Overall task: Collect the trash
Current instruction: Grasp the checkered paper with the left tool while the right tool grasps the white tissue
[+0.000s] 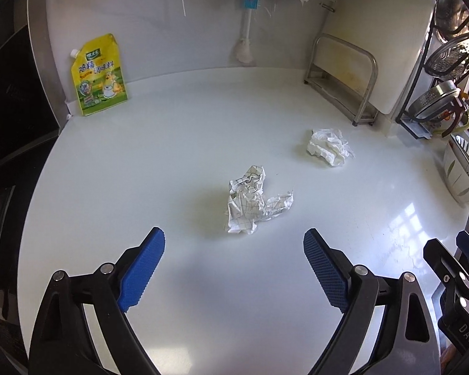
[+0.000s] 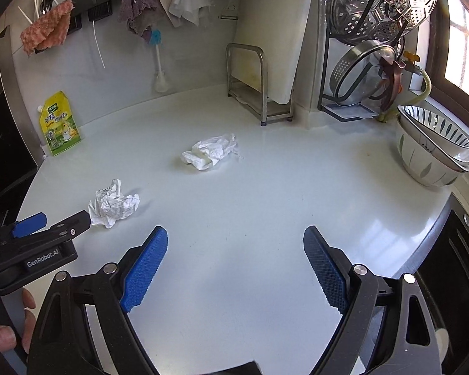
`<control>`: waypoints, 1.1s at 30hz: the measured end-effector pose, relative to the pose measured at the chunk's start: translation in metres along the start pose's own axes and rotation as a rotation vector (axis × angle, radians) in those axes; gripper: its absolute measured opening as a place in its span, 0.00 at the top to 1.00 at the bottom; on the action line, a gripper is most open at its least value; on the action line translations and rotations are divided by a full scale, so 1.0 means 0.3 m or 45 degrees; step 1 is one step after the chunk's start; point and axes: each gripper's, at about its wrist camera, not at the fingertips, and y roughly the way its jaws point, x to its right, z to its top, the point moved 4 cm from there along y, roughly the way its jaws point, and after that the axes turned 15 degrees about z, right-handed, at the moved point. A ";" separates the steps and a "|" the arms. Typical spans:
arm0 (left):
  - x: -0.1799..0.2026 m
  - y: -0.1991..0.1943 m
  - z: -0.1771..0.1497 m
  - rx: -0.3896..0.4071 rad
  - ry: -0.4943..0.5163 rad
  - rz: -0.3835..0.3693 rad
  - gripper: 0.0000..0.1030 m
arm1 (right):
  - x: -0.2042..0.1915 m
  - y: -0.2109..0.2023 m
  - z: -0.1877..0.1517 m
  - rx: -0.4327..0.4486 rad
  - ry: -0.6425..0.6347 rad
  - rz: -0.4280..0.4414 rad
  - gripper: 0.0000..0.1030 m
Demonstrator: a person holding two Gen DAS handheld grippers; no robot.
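Left wrist view shows your left gripper point(image 1: 234, 240) with its blue pads spread wide and nothing between them, hanging above the white countertop point(image 1: 159, 156). Just ahead of the pads lies the crumpled grid-lined paper point(image 1: 253, 201), and farther off to the right sits the crumpled white tissue point(image 1: 328, 147), near the foot of the metal rack point(image 1: 344, 78). A yellow pouch point(image 1: 98, 76) stands against the back wall at the left.

From the right wrist camera, your right gripper point(image 2: 235, 240) is likewise spread and empty over bare counter. The tissue lies ahead of it toward the left, the grid-lined paper at the far left beside your left gripper's tips. Stacked bowls point(image 2: 431, 153) sit at the right edge.
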 end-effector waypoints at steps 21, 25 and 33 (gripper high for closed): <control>0.065 0.283 0.124 -0.064 0.065 -0.138 0.65 | 0.077 0.332 0.116 -0.059 0.175 0.037 0.18; 0.036 0.278 0.186 0.000 0.091 -0.121 0.66 | 0.055 0.407 0.172 -0.051 0.163 0.034 0.18; -0.035 0.292 0.280 0.056 0.110 -0.096 0.66 | 0.027 0.594 0.297 -0.087 0.177 -0.017 0.18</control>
